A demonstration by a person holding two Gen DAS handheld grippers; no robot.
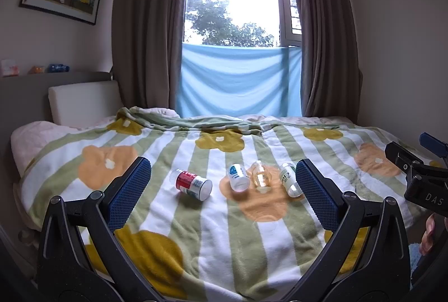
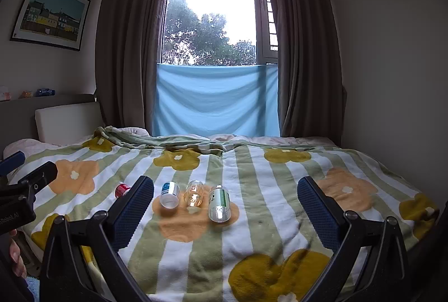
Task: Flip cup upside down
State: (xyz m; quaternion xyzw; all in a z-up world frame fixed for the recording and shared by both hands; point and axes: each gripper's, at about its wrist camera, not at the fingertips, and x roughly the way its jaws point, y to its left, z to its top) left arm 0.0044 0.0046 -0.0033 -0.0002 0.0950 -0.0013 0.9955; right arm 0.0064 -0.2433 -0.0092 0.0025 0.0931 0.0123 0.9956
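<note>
Several cups lie on their sides in a row on the flowered blanket [image 1: 196, 240]. From left: a red-labelled cup [image 1: 193, 184] [image 2: 122, 189], a blue-labelled cup [image 1: 238, 177] [image 2: 169, 194], a clear amber-tinted cup [image 1: 261, 174] [image 2: 193, 193] and a green-labelled cup [image 1: 289, 179] [image 2: 219, 203]. My left gripper [image 1: 224, 187] hangs open above and in front of the row, holding nothing. My right gripper [image 2: 225, 204] is open too, with the three right-hand cups showing between its fingers. In the right wrist view the left finger [image 2: 134, 212] partly hides the red cup.
The bed fills the lower half of both views, with a white headboard cushion [image 1: 84, 100] at the left and a shelf with small items behind it. Curtains and a window with a blue cloth [image 1: 238, 80] stand beyond the bed. Each gripper appears at the edge of the other's view.
</note>
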